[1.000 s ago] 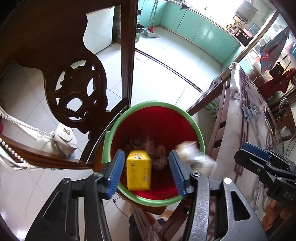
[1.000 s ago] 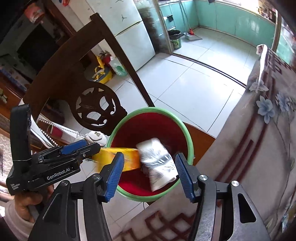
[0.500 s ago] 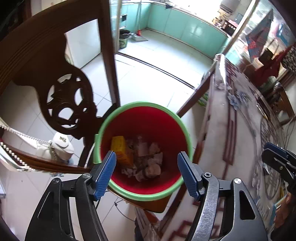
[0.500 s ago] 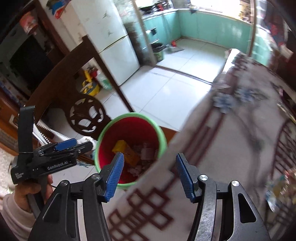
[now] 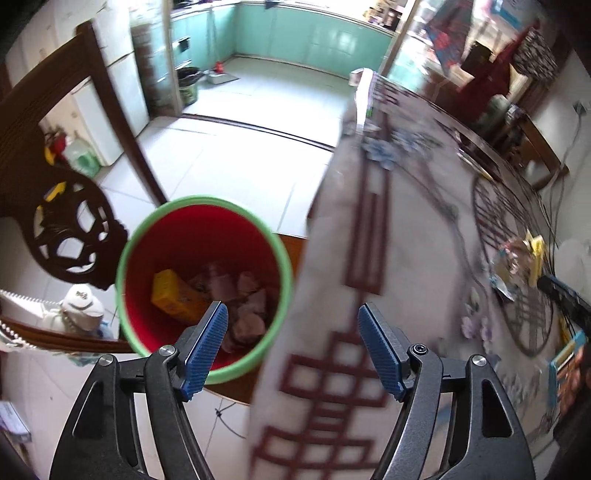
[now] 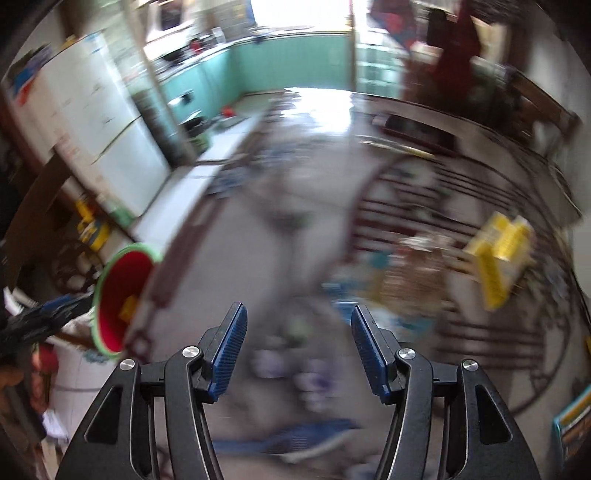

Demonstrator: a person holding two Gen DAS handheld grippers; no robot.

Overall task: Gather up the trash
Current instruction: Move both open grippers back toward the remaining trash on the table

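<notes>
- Trash [image 5: 524,258] lies on the table [image 5: 406,258] at three o'clock, awaiting pickup.
- Bin [image 5: 203,284] sits beside the table edge for easy drops.
- Left gripper [image 5: 291,347] and right gripper [image 6: 297,347] gape wide, empty.

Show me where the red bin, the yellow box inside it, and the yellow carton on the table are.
red bin [image 5: 280,258], left wrist view, green rim.
yellow box [image 5: 173,295], left wrist view, top face.
yellow carton [image 6: 498,254], right wrist view, blurred front face.

- Dark carved wooden chair [image 5: 55,206] at nine o'clock
- White refrigerator [image 6: 99,140] at ten o'clock
- Teal kitchen cabinets [image 5: 306,33] at twelve o'clock
- Patterned grey tablecloth [image 5: 406,229] at three o'clock
</notes>
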